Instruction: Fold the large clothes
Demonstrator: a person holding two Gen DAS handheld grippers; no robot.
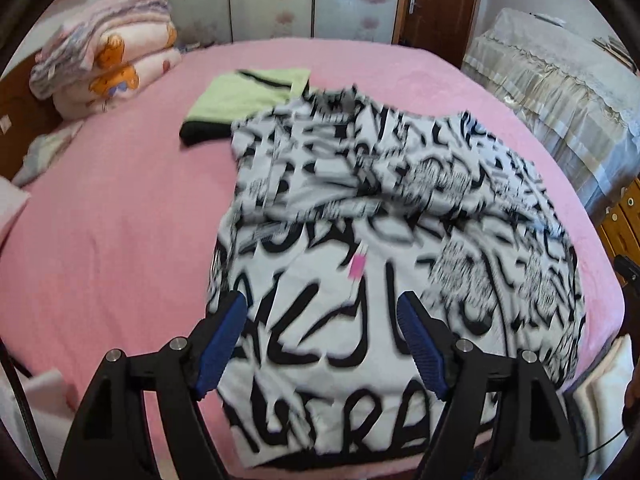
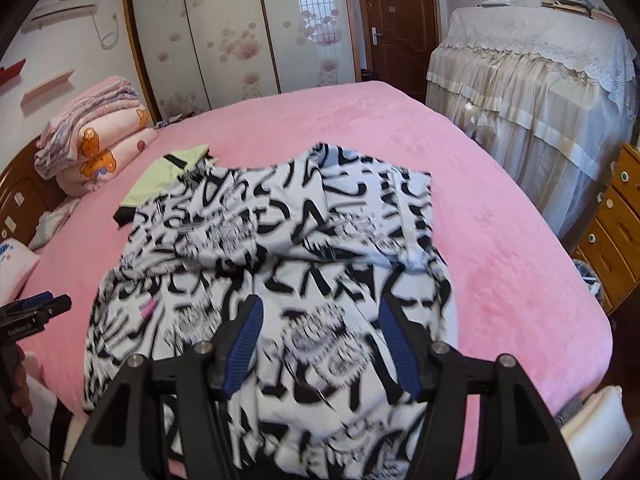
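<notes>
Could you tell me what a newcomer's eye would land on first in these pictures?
First, the black-and-white lettered shirt spread across the middle of the pink bed, with a green garment peeking out from under its far corner. Next, both open grippers, left and right, above the shirt's near edge.

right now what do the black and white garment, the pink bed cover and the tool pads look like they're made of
Black and white garment: thin woven or knit printed fabric, matte; it creases softly.
Pink bed cover: plush, fleece-like, with a fuzzy matte nap.
Tool pads: probably blue rubber or soft plastic, ribbed, on black rigid plastic-looking arms.
</notes>
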